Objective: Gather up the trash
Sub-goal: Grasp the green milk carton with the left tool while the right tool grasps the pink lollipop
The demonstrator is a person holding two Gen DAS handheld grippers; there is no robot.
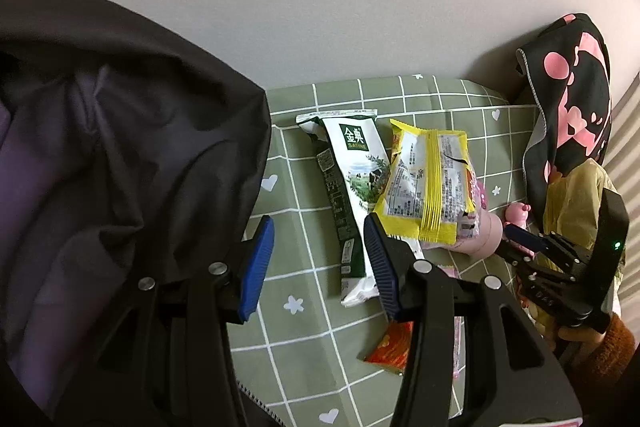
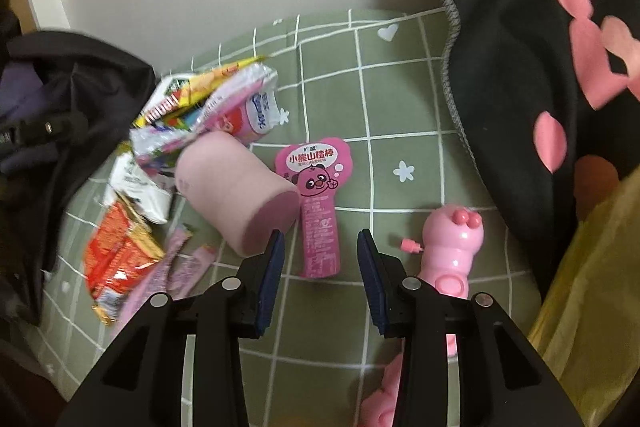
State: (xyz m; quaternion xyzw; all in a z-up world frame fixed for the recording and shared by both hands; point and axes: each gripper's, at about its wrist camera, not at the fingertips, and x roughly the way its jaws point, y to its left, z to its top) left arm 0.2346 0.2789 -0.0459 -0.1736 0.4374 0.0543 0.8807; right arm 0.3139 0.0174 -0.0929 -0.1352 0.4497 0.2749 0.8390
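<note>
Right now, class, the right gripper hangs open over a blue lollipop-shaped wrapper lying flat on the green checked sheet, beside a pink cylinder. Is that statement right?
One detail is wrong: the lollipop-shaped wrapper is pink, not blue, as the right wrist view shows. The rest holds: the right gripper hangs open over it, it lies flat on the green checked sheet, and the pink cylinder is beside it.

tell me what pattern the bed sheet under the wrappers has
Green with a white grid, plus small white hearts and flowers; the bed sheet shows best in the right wrist view.
</note>
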